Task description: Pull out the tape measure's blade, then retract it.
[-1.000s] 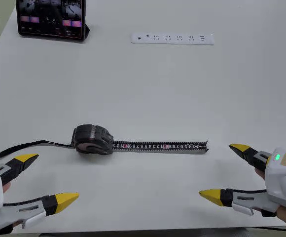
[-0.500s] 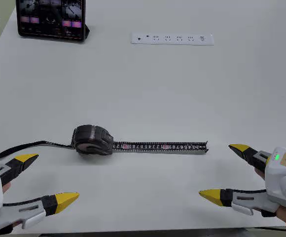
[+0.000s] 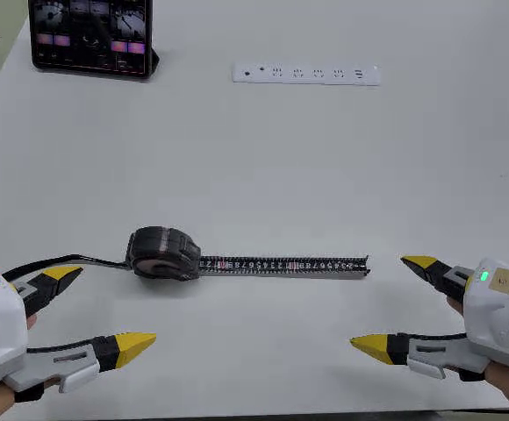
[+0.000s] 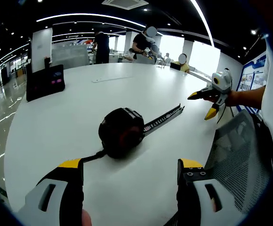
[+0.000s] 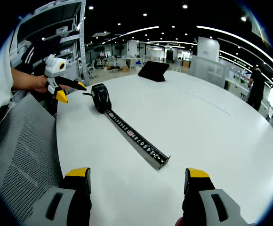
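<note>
- The tablet (image 3: 92,35) is being cut off by the top of the head view, and its screen is showing too small to read.
- The strap (image 3: 61,261) is running left from the tape measure (image 3: 162,253), and its free end is disappearing behind the upper jaw of the left tool (image 3: 103,307).
- The blade (image 3: 285,263) is lying pulled out to the right, flat on the surface (image 3: 263,158); its numbers are too fine to make out.
- Against 1 s ago, the left tool is sitting a little nearer the tape measure, while the tape measure and blade are lying as before.
- Both tools are hovering with their 2 jaws spread wide and gripping nothing.
- The right tool (image 3: 384,302) is waiting just past the blade's tip, apart from it.
- Bare surface is stretching from the blade back to the power strip (image 3: 305,72), and the near edge is running just below both tools.
</note>
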`<state>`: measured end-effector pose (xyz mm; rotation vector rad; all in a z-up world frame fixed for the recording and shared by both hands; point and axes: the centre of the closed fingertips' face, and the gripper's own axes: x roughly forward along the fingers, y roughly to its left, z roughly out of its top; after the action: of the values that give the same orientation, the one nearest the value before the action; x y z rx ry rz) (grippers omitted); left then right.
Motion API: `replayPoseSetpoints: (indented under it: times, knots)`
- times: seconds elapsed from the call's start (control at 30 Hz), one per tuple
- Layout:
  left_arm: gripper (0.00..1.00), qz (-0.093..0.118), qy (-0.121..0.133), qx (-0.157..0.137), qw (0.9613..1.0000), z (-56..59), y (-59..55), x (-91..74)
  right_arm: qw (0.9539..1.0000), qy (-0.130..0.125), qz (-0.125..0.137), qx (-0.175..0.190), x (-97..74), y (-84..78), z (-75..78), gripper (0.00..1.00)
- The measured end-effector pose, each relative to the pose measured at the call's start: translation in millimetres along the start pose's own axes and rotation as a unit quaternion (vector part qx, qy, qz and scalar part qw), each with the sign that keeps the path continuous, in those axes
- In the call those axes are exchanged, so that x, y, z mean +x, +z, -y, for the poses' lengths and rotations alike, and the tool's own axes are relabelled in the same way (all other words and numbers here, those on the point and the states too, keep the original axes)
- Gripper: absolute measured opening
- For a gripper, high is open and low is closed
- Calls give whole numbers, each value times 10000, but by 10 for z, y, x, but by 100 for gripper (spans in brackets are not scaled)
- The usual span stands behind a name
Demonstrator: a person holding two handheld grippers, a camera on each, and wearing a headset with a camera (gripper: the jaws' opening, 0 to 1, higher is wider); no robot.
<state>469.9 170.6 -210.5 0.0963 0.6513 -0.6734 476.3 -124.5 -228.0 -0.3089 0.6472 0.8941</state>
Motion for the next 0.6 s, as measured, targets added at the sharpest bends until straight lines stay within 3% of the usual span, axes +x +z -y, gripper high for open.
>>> replayPoseSetpoints:
  times: [0.6]
  knots:
    - [79, 93, 106, -177, 9997, -15, 142, 184, 9997, 213, -111, -100, 53, -35, 55, 69]
